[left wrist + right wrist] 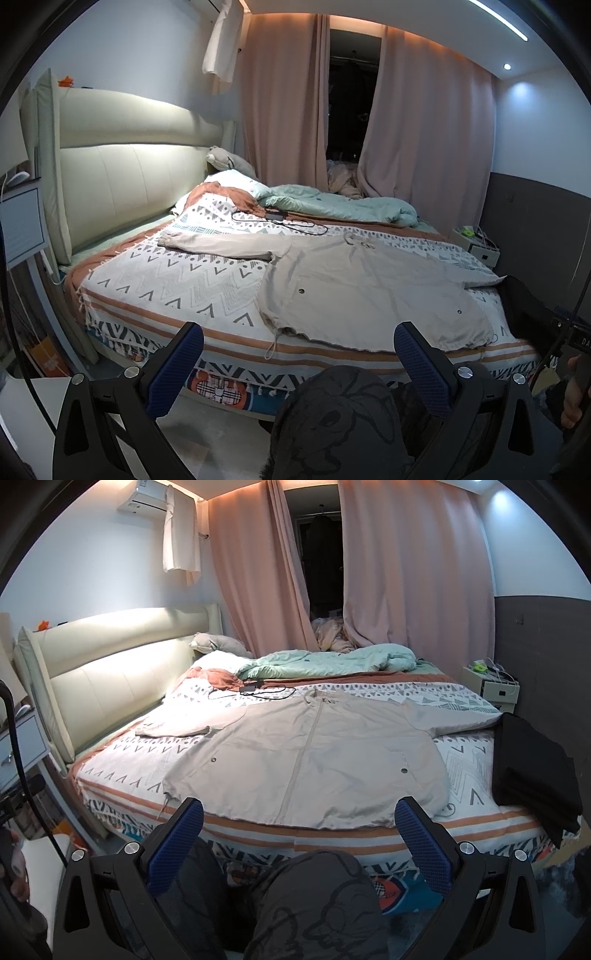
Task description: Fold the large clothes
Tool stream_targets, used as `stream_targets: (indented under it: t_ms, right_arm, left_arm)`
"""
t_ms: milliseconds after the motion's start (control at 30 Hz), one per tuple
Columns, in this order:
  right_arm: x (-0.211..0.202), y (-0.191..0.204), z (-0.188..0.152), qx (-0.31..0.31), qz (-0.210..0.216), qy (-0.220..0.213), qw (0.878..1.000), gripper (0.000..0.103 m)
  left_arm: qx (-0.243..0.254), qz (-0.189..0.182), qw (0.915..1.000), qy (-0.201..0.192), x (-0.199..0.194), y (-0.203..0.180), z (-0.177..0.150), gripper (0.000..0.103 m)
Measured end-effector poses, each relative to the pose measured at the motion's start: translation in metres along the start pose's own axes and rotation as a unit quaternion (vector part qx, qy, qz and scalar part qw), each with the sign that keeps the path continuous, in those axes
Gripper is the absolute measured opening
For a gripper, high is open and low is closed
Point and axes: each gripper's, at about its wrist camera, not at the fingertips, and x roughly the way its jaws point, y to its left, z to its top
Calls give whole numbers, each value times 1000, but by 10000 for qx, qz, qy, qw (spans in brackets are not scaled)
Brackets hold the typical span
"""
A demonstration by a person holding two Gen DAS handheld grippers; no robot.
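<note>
- The beige jacket [306,760], ahead of the right hand-held gripper [299,834], is looking like thin matt cloth, lightly creased, with dull metal snaps.
- The bedspread [177,273] under it is showing a woven, textured cotton with fringe.
- The headboard [122,173], off to the left, is gleaming like smooth padded leather.
- The left hand-held gripper [299,354] is showing dimpled blue rubbery pads [184,365] on matt black plastic.
- The black folded cloth [532,771], to the right, is looking matt.

Each black hand-held gripper, left [298,345] and right [298,821], has blue textured finger pads [421,363] and silver screws [465,372]. The person wears dark grey cartoon-printed trousers [317,904].
</note>
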Motion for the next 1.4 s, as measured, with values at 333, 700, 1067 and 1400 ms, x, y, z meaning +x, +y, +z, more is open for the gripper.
stream_targets:
  t_ms: [333, 700, 1067, 1400]
  right_arm:
    - [0, 2, 2, 23, -29, -18, 10000, 103]
    - [10, 4, 20, 21, 20, -92, 10000, 103]
    - [59, -1, 54, 46, 163, 4, 9999, 103]
    - [129, 18, 93, -180, 366, 14, 9992, 103]
  left_arm:
    - [152, -129, 9998, 12, -2, 0, 8, 103]
    - [115, 11, 9999, -103, 11, 8, 24, 103]
    - [-81, 210, 9997, 67, 56, 18, 36, 103]
    - [-169, 462, 9985, 238, 111, 32, 59, 103]
